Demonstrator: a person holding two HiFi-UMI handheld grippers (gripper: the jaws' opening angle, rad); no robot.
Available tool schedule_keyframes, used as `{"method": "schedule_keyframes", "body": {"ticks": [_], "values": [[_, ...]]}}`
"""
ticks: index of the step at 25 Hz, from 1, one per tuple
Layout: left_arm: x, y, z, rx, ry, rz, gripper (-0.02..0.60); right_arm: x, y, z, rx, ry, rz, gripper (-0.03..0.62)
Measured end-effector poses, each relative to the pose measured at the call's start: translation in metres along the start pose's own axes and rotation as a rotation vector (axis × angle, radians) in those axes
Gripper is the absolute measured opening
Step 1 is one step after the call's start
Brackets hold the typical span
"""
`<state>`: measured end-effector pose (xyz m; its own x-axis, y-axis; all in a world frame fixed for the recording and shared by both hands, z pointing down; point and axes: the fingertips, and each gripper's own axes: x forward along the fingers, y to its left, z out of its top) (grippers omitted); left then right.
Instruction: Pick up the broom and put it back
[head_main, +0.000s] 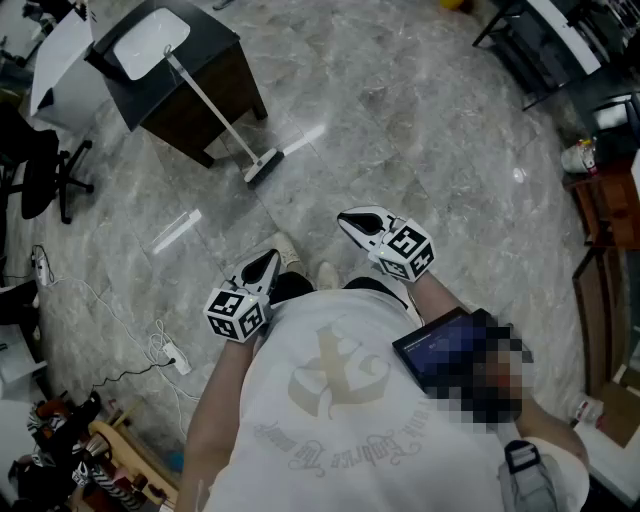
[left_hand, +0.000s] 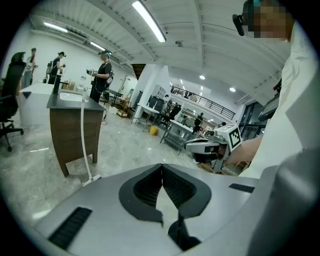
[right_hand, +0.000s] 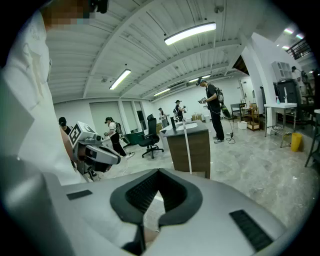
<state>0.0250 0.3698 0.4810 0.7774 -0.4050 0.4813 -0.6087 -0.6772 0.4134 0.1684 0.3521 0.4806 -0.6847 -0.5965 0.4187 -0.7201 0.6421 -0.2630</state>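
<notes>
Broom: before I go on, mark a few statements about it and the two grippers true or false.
The broom leans against the cabinet. True.
The left gripper holds the broom. False: it is shut and empty, well short of the broom.
The right gripper is shut with nothing in it. True.
The broom lies flat. False: it stands slanted, its lower end on the floor.

Both arms forward, left tool, right tool, jaws together, empty, tilted downward
</notes>
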Motion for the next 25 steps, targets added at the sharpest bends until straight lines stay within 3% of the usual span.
{"method": "schedule_keyframes", "body": {"ticks": [5,13,25], "values": [[0.001,0.003,0.009,-0.004,-0.011,0.008,0.012,-0.004,-0.026,0.008,0.032,-0.026,-0.076,0.017],[0.022,0.033,0.019,-0.030,0.002,0.001,0.012,0.017,-0.063,0.019,0.047,-0.005,-0.119,0.018],[0.069,0.095,0.074,-0.034,0.013,-0.027,0.012,0.058,-0.130,0.044,0.105,0.028,-0.178,0.018]]}}
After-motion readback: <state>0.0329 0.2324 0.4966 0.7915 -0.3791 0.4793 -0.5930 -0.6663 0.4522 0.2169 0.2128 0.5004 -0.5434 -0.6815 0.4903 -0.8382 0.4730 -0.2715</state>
